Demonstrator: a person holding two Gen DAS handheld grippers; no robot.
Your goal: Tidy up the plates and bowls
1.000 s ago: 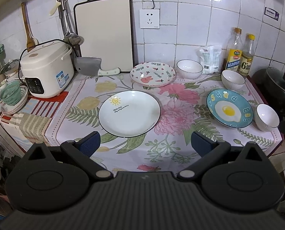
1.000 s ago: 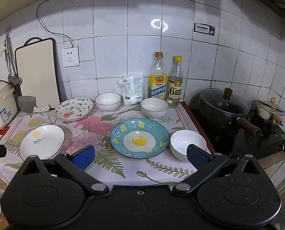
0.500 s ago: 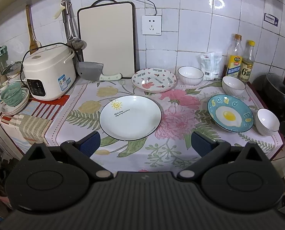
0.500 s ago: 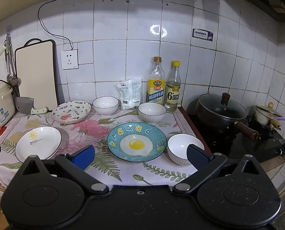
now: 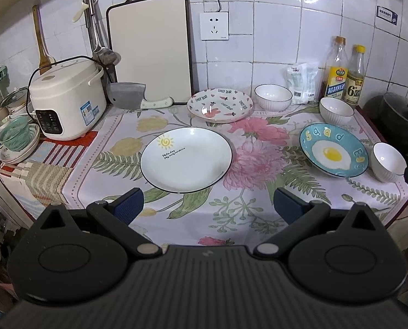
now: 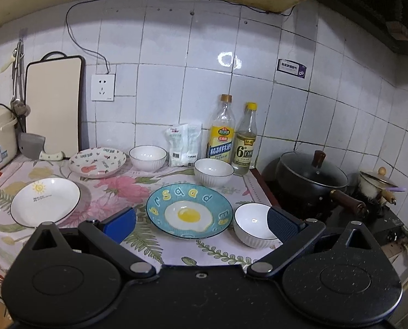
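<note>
On the floral tablecloth lie three plates: a white sun plate [image 5: 186, 159] [image 6: 45, 201], a patterned plate [image 5: 220, 104] [image 6: 97, 162] behind it, and a blue fried-egg plate [image 5: 333, 153] [image 6: 189, 211]. Three white bowls stand apart: one at the back [image 5: 273, 97] [image 6: 148, 158], one by the bottles [image 5: 336, 110] [image 6: 214, 172], one at the front right [image 5: 389, 161] [image 6: 254, 224]. My left gripper [image 5: 208, 205] is open and empty, in front of the sun plate. My right gripper [image 6: 201, 223] is open and empty, in front of the egg plate.
A rice cooker [image 5: 67, 101], a cleaver [image 5: 130, 99] and a cutting board [image 5: 149, 49] stand at the back left. Two bottles [image 6: 232, 134] and a bag [image 6: 183, 145] stand at the back wall. A black pot [image 6: 312, 175] sits on the stove to the right.
Both grippers have drawn back and tilted up a little, so the plates and bowls sit lower in both views. Nothing on the table has moved.
</note>
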